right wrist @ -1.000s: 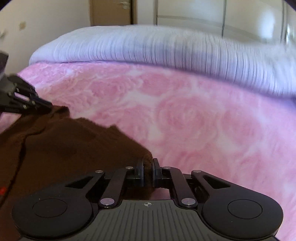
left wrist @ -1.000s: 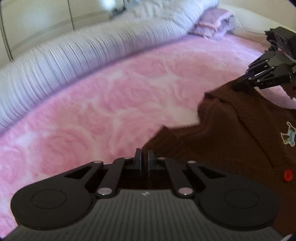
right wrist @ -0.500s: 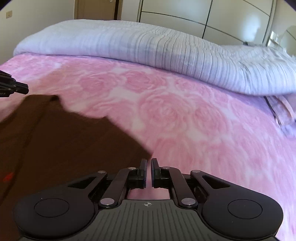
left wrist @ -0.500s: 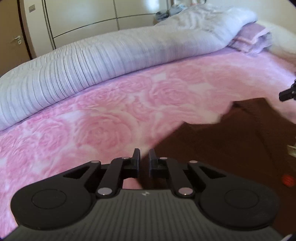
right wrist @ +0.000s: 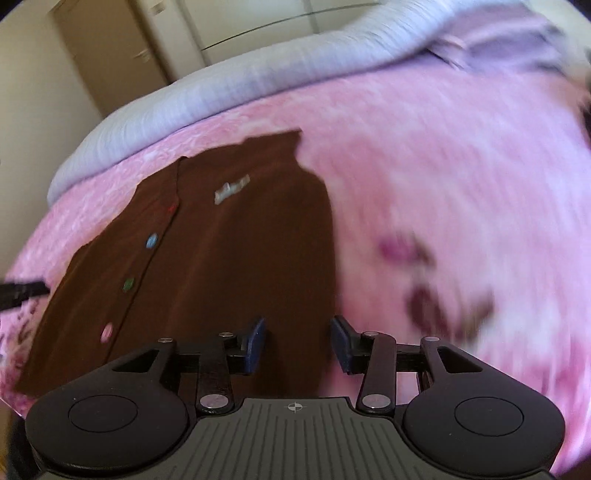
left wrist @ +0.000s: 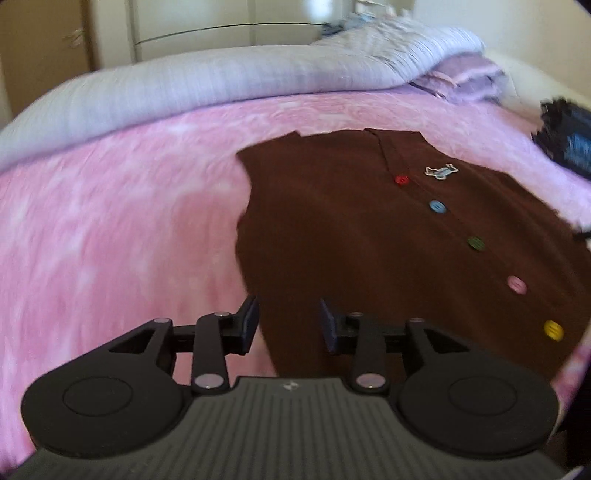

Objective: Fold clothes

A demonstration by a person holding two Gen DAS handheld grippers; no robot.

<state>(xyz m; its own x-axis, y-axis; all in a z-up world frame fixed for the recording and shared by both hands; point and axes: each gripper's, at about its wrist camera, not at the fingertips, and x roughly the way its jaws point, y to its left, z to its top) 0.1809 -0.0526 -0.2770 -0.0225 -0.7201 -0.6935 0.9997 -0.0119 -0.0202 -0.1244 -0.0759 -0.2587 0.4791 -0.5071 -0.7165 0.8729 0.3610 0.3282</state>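
A brown cardigan [left wrist: 362, 236] is spread flat on a pink rose-patterned blanket [left wrist: 110, 229] that covers a bed; its buttoned front faces up and its neck end lies toward a long pale striped bolster [left wrist: 207, 85] at the far edge of the blanket. Along its front a row of 5 buttons is seen in the left wrist view: a red button [left wrist: 401, 180] nearest the neck, then a blue button [left wrist: 437, 206], a green button [left wrist: 475, 243], a pink button [left wrist: 516, 284] and a yellow button [left wrist: 553, 330] nearest the hem; a small pale patch [left wrist: 441, 171] is sewn beside the red one.

The left gripper [left wrist: 289, 322] is held over the cardigan's left lower edge; its jaws have just been opening and are now spread apart, with cloth seen below the gap but not pinched. The right gripper [right wrist: 298, 341] is held over the cardigan's right lower edge; its jaws have likewise just been opening and stand apart, and nothing is gripped between them. Whether either gripper touches the cloth cannot be told.

Both views are blurred. In the right wrist view a dark tip of the left gripper shows at the left edge, beside the cardigan. Folded lilac cloth [left wrist: 461, 79] lies at the bolster's far right end; pale cupboard doors [left wrist: 192, 26] are seen behind the bed.
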